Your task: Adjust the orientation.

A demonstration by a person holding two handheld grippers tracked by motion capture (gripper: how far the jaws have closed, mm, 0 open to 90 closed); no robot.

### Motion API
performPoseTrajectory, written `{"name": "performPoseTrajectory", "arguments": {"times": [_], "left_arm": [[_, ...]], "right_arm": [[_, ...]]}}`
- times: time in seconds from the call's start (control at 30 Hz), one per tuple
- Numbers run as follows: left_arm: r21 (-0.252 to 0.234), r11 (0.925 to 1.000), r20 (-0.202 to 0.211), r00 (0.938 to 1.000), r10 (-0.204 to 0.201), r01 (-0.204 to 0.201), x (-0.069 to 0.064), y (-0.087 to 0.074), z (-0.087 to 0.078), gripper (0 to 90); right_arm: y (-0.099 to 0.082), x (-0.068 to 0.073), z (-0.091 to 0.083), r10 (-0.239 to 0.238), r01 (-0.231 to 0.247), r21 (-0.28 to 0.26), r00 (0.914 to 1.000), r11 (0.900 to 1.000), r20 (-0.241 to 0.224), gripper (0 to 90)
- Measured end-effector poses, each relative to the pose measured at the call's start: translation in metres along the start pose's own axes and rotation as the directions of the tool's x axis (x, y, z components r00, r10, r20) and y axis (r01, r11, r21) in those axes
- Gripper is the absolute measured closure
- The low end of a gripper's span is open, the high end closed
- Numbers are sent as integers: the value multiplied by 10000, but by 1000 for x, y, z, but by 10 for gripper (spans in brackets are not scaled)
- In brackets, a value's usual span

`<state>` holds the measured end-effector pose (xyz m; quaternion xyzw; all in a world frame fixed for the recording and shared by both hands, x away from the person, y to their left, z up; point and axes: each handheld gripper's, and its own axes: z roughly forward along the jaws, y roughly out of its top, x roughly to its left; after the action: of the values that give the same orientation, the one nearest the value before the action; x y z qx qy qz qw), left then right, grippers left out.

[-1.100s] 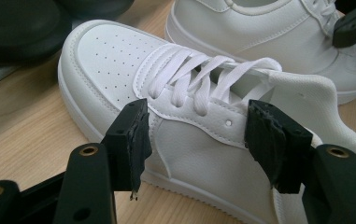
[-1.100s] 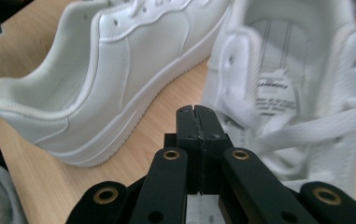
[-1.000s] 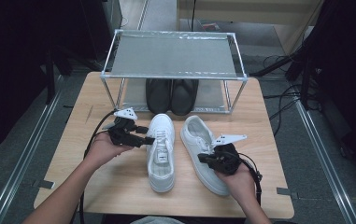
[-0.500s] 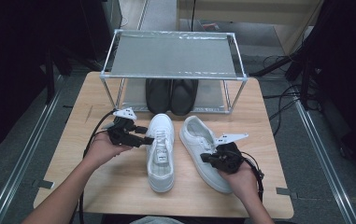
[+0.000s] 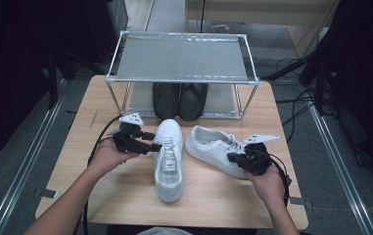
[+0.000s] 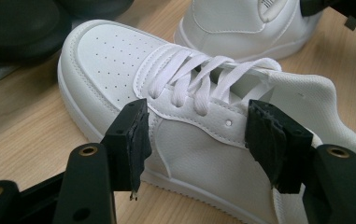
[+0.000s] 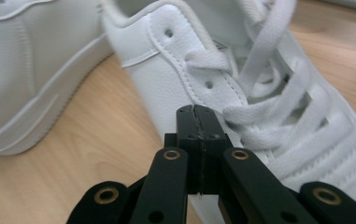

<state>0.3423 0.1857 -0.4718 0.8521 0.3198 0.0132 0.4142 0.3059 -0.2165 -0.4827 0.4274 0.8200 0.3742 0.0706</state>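
Our right gripper (image 5: 233,157), fingers clenched empty, has swung its white shoe (image 5: 213,149) crosswise on the surface (image 5: 101,98). Left gripper (image 5: 155,142), fingers released, straddles the other shoe (image 5: 168,156).

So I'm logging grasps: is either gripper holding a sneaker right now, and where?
Neither. The left gripper has open jaws around the white sneaker's side; the right gripper is shut, empty, against the other sneaker.

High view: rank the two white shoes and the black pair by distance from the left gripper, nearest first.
1. Upright white shoe, right beside the left gripper.
2. Angled white shoe, further right.
3. Black pair, at the back under the rack.
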Motion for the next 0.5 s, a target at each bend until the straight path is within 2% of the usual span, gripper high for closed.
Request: {"name": "performPoseTrajectory", "arguments": {"times": [0.13, 0.2, 0.3, 0.5], "left_arm": [[8, 10000, 24, 10000, 2, -2, 0, 0, 0, 405], [6, 10000, 9, 10000, 3, -3, 0, 0, 1, 405], [8, 10000, -21, 10000, -28, 28, 0, 0, 1, 405], [41, 9999, -4, 9999, -134, 134, 0, -1, 0, 405]], "right_arm": [[3, -8, 0, 62, -49, -190, 9975, 9998, 706, 900], [4, -13, 0, 240, -221, -254, 9966, 9994, 787, 900], [5, -16, -3, 711, -695, -297, 9959, 9971, 553, 900], [12, 0, -12, 416, -399, -929, 9990, 9949, 164, 900]]}}
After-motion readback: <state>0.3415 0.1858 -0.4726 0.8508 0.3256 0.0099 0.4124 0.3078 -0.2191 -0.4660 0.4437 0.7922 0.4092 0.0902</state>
